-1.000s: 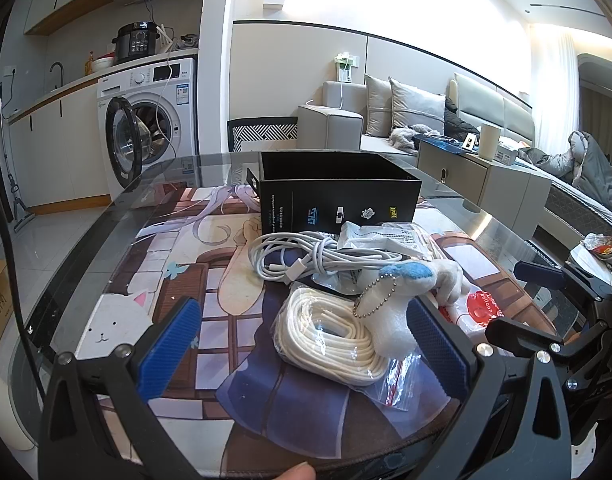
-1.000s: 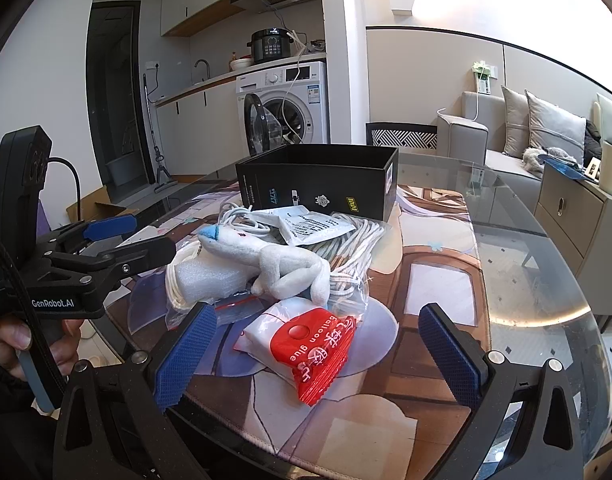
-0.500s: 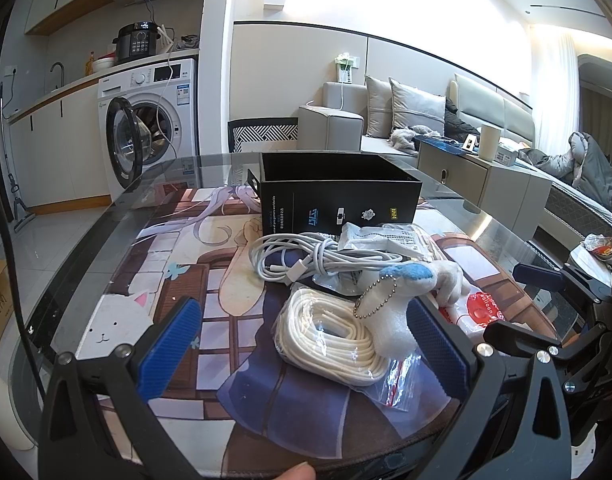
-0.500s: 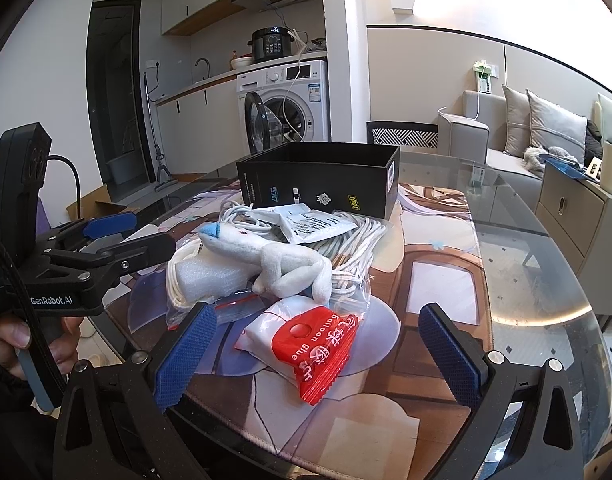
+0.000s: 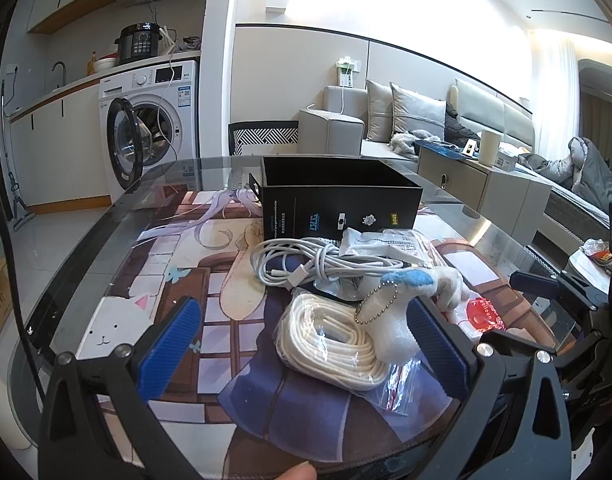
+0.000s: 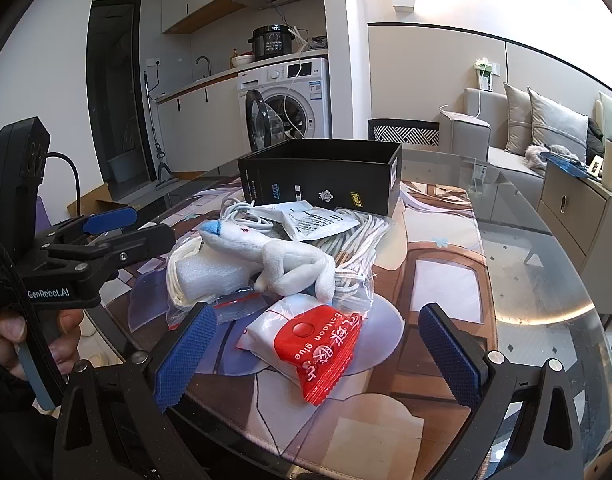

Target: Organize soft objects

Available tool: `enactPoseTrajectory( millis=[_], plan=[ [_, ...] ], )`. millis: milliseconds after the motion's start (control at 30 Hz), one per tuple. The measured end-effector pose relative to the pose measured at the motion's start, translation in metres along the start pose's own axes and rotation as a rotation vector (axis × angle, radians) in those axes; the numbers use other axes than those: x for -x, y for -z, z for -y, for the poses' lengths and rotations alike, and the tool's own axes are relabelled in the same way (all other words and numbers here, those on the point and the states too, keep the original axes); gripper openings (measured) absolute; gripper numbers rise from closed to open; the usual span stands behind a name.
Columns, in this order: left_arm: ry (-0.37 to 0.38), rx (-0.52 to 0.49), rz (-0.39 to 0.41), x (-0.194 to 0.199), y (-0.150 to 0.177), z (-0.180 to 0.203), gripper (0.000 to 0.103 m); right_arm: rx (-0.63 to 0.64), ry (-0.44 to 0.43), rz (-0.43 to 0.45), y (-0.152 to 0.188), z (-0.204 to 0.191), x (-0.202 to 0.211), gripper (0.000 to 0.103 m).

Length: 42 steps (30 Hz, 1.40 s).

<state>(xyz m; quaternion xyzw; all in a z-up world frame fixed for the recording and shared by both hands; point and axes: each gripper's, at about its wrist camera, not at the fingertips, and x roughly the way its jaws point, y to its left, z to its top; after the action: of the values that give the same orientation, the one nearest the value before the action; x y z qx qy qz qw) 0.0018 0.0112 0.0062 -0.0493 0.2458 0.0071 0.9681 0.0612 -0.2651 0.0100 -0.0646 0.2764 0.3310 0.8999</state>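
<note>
A pile of soft things lies on the glass table in front of an open black box (image 5: 338, 204) (image 6: 322, 178). It holds a white plush toy (image 6: 278, 260) (image 5: 410, 292) with a blue tip and bead chain, a bagged coil of white rope (image 5: 338, 340), a white cable (image 5: 302, 264), a white printed packet (image 6: 314, 222) and a red-and-white balloon glue packet (image 6: 318, 346). My left gripper (image 5: 302, 352) is open just before the rope coil. My right gripper (image 6: 318, 354) is open, with the glue packet between its fingers.
The table (image 6: 526, 280) has a printed mat (image 5: 166, 280) under glass and a rounded edge near me. A washing machine (image 5: 150, 128) with its door open stands behind. A sofa (image 5: 406, 124) and a cabinet (image 6: 578, 216) are at the right.
Both grippers have crept slightly toward the pile. Nothing on the table has moved.
</note>
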Motion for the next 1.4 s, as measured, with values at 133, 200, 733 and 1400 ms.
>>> enactPoseTrajectory(
  millis=[133, 200, 733, 1400],
  plan=[
    [0.004, 0.003, 0.01, 0.002, 0.0, 0.001, 0.103, -0.002, -0.005, -0.005, -0.001, 0.0, -0.001, 0.103],
    [0.002, 0.003, 0.011, 0.001, 0.001, 0.001, 0.103, 0.0, -0.003, -0.008, -0.001, -0.001, -0.001, 0.103],
    [0.007, -0.013, 0.004, -0.002, 0.003, 0.0, 0.103, 0.03, 0.03, -0.077, -0.004, -0.009, -0.017, 0.103],
    [0.045, -0.058, -0.006, 0.0, 0.004, 0.01, 0.103, 0.074, 0.004, -0.136, 0.003, -0.01, -0.028, 0.062]
  ],
)
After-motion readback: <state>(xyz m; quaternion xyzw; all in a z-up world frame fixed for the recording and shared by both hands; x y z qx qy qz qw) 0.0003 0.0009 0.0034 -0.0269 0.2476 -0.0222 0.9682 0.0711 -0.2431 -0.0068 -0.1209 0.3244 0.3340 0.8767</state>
